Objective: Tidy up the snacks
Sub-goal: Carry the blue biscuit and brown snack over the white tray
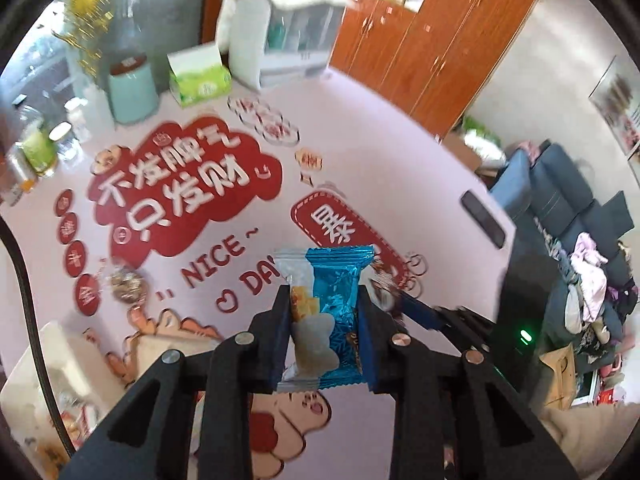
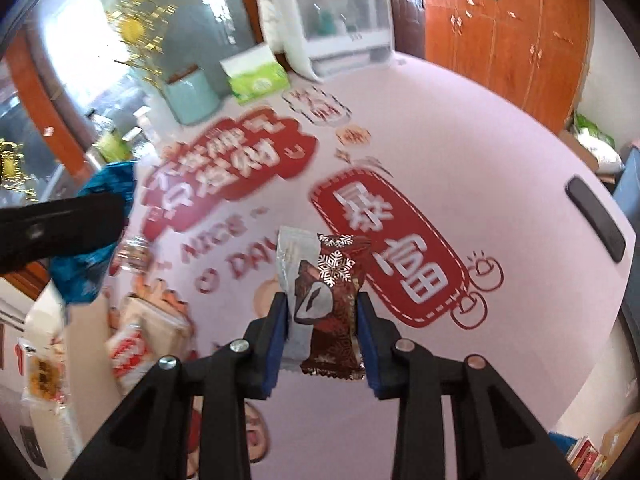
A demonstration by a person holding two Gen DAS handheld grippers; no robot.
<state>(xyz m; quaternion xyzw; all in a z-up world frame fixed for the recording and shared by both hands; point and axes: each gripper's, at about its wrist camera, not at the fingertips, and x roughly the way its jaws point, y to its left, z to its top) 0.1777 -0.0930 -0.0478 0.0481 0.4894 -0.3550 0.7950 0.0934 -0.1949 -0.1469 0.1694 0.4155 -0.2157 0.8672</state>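
At the lower centre of the left wrist view, the left claw (image 1: 323, 312) is clamped on a blue snack packet (image 1: 332, 312), its blue pads pressing the wrapper from both sides. The packet stands upright between the fingers, its crimped top edge above the fingertips and its silver side panel facing left. It hangs clear of the worktop (image 1: 380, 152), which is covered by a pale pink cloth printed with red banners and white lettering.

At the lower centre of the right wrist view, the right claw (image 2: 322, 312) is likewise closed on a brown snack packet (image 2: 328, 308) with a white snowflake print, held upright and clear of the cloth. In the same view the left claw and its blue packet show blurred at the left edge, about mid-height.

Outward from the left claw, a small round wrapped snack (image 1: 126, 280) lies on the cloth to the left, blurred. In the lower left corner sits a white tray (image 1: 60, 344) with more snack packets in it; what they are cannot be made out. A dark phone (image 1: 482, 218) lies near the worktop's right edge. Toward the upper left stand a mint green canister (image 1: 132, 92) and, beside it, a green and white tissue pack (image 1: 198, 76). Behind those, top centre, is a white storage cabinet (image 1: 288, 28) with clear doors. Orange wooden wardrobes (image 1: 432, 40) fill the upper right, and a blue sofa (image 1: 560, 208) strewn with clothes sits at the right.
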